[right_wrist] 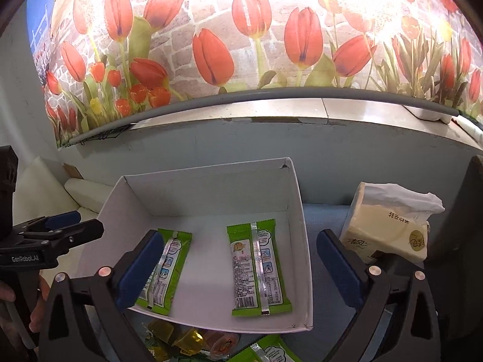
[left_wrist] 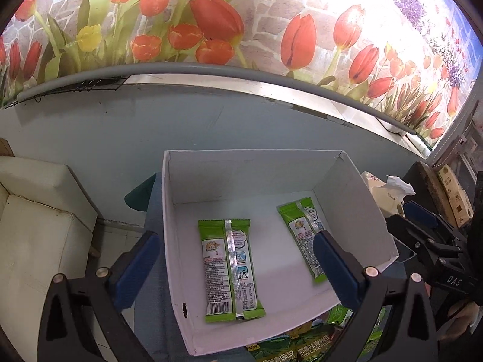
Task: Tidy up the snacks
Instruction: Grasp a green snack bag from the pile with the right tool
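With both the left claw (left_wrist: 235, 267) and right claw (right_wrist: 238, 267) spread wide and empty above the white box (left_wrist: 173, 241) holding two green packets (left_wrist: 231, 270), lower onto another loose snack (right_wrist: 187, 339) near the box's front edge, gripping it mid-length.

The box (left_wrist: 347, 187) is showing as matt white cardboard, while the two green packets (left_wrist: 231, 268) (right_wrist: 258, 267) inside are reflecting light off glossy plastic film. The tissue pack (right_wrist: 389, 226) is appearing in soft, slightly shiny wrap, and the gripper pads (right_wrist: 137, 268) are looking like matt blue rubber on smooth black plastic.
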Motion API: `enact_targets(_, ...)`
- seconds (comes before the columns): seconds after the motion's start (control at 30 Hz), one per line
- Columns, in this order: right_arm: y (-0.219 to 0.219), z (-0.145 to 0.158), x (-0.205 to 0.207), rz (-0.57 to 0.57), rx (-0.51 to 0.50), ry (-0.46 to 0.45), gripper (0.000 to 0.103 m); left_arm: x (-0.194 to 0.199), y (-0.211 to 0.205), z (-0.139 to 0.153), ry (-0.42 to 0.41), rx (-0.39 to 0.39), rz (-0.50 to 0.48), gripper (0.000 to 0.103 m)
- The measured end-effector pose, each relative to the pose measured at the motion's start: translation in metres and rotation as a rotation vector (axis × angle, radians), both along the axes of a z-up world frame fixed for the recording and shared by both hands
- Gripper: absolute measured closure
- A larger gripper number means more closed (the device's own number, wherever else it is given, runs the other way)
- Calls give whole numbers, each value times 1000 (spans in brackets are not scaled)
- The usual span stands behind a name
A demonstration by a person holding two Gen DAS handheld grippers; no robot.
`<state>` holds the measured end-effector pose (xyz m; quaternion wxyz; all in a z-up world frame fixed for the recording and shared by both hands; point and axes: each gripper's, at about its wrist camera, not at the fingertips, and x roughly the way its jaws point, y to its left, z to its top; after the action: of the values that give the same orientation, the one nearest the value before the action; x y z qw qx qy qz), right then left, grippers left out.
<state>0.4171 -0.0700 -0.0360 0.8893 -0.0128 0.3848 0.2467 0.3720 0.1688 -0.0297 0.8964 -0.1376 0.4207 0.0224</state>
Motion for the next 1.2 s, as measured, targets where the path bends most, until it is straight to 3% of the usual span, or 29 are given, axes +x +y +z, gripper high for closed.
enact_targets(0.2,-14,30,-52,94,-7,-166,0,-44,-22,25,-75,90,-19,0)
enact_targets(0.3,-29,35,-87,201,42,-141,0,-82,-47,27,-83,145,-77,0)
enact_targets(0.4,-47,27,-127,283,29,-148,0,-125,-71,24,-88,124,-166,0)
enact_targets(0.53,-61,-18,-160,364,-154,-123,0,-190,-99,13,-110,35,-220,0)
enact_targets(0.63,-72,-58,-163,381,-257,-80,0,-233,-115,0,-122,-20,-227,0)
enact_targets(0.73,-82,-81,-155,400,-266,-30,0,-267,-127,-12,-118,-34,-221,0)
enact_targets(0.87,-80,-91,-138,436,-281,-42,0,-305,-136,-27,-92,-30,-201,0)
enact_targets(1.03,-66,-107,-120,540,-295,35,0,-326,-134,-41,-62,-83,-192,0)
enact_targets(1.07,-63,-111,-117,556,-305,59,3,-327,-135,-42,-55,-75,-188,0)
enact_targets(1.13,-59,-118,-114,591,-329,104,23,-328,-135,-43,-48,-52,-174,0)
enact_targets(1.17,-59,-120,-113,616,-317,140,39,-327,-135,-44,-47,-52,-175,0)
enact_targets(1.2,-60,-121,-113,627,-294,165,43,-327,-134,-45,-45,-54,-172,0)
